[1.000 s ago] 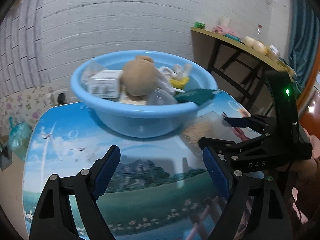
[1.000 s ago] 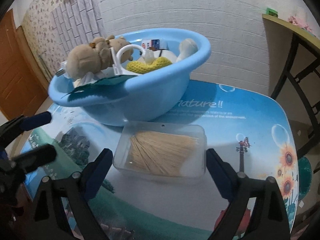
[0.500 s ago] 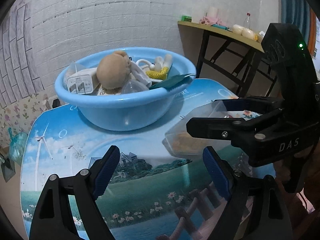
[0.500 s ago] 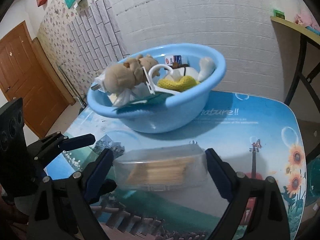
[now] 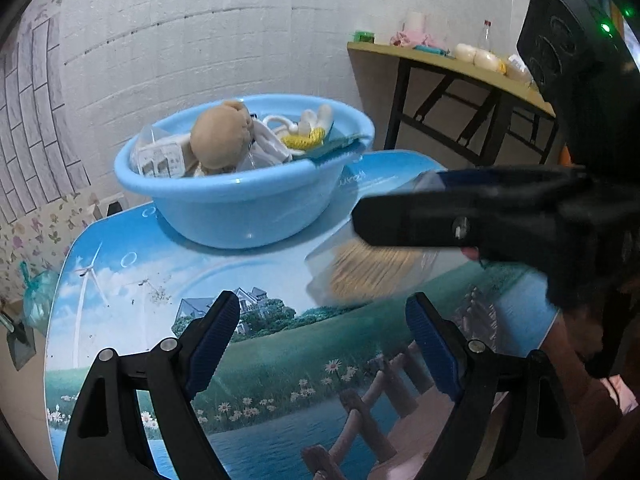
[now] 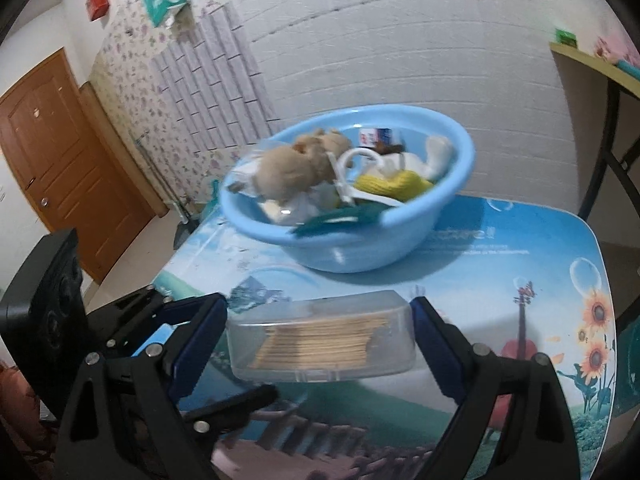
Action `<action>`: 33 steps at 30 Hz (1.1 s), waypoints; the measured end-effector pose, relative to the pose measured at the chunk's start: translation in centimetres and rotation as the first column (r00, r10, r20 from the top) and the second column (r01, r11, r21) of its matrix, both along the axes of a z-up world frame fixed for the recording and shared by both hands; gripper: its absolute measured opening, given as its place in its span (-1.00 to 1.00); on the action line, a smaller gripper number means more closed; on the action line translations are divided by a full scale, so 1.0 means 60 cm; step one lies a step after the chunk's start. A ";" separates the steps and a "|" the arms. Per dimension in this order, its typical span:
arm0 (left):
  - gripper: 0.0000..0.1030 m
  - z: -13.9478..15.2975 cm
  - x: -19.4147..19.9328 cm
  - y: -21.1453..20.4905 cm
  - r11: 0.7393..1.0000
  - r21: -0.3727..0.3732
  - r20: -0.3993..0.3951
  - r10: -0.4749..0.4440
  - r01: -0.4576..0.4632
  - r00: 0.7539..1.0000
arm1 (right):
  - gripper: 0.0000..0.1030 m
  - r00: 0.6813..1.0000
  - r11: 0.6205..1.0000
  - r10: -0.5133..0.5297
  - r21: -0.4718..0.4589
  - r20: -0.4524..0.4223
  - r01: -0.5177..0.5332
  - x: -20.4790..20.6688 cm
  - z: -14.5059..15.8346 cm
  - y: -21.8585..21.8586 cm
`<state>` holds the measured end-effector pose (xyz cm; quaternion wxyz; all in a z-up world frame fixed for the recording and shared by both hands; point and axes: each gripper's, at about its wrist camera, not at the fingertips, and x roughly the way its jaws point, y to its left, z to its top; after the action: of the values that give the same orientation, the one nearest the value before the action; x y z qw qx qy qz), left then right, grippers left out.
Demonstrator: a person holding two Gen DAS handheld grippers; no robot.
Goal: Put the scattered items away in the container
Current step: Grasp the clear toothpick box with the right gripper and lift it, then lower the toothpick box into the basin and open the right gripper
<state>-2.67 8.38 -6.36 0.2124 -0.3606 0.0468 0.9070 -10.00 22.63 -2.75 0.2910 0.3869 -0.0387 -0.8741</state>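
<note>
Right wrist: scenic-print table [image 6: 520,264], white brick wall [image 6: 400,40], orange door [image 6: 52,148].

Between the left gripper [image 5: 322,328] and the blue basin [image 5: 248,204] there's a bare stretch of table [image 5: 120,280], so that lane is sitting open. To its right the right gripper [image 6: 320,334], clamped on the clear toothpick box [image 6: 320,340], is crossing the view and blocking that side. The basin itself is sitting piled up: a plush bear [image 6: 292,168], a yellow knit piece [image 6: 388,184] and a dark green flat thing [image 6: 340,220] hanging over the near rim, so anything coming in is going over the rim. The wall [image 5: 200,40] is standing just behind the basin, and a side table [image 5: 460,68] is closing off the back right.
</note>
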 end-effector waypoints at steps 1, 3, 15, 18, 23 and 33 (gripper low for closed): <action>0.65 0.005 0.002 -0.003 1.000 0.010 -0.008 0.003 -0.003 1.000 | 0.80 1.000 1.000 0.010 0.000 -0.004 -0.010 0.004 0.004 -0.006; 0.65 0.014 0.003 -0.008 1.000 0.025 -0.017 0.007 -0.007 1.000 | 0.80 1.000 1.000 0.022 0.000 -0.011 -0.022 0.012 0.011 -0.014; 0.65 0.094 0.003 -0.017 0.999 0.043 -0.141 -0.003 0.009 0.990 | 0.80 0.987 0.999 0.041 0.017 -0.157 -0.039 0.048 0.098 -0.036; 0.67 0.113 -0.009 -0.018 0.999 0.050 -0.171 0.001 0.007 0.985 | 0.80 0.980 0.999 0.043 0.023 -0.194 -0.039 0.043 0.117 -0.039; 0.68 0.135 -0.039 -0.022 0.998 0.060 -0.206 0.016 -0.004 0.978 | 0.80 0.971 0.999 0.042 0.017 -0.235 -0.039 0.016 0.140 -0.046; 0.70 0.133 -0.119 -0.030 0.998 0.061 -0.205 0.035 -0.023 0.978 | 0.80 0.966 0.999 0.033 0.008 -0.257 -0.032 -0.054 0.142 -0.063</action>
<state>-9.81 6.60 1.64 0.2034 -0.2589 0.0369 0.9435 -13.21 18.86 5.79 0.3073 0.2713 0.0075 -0.9121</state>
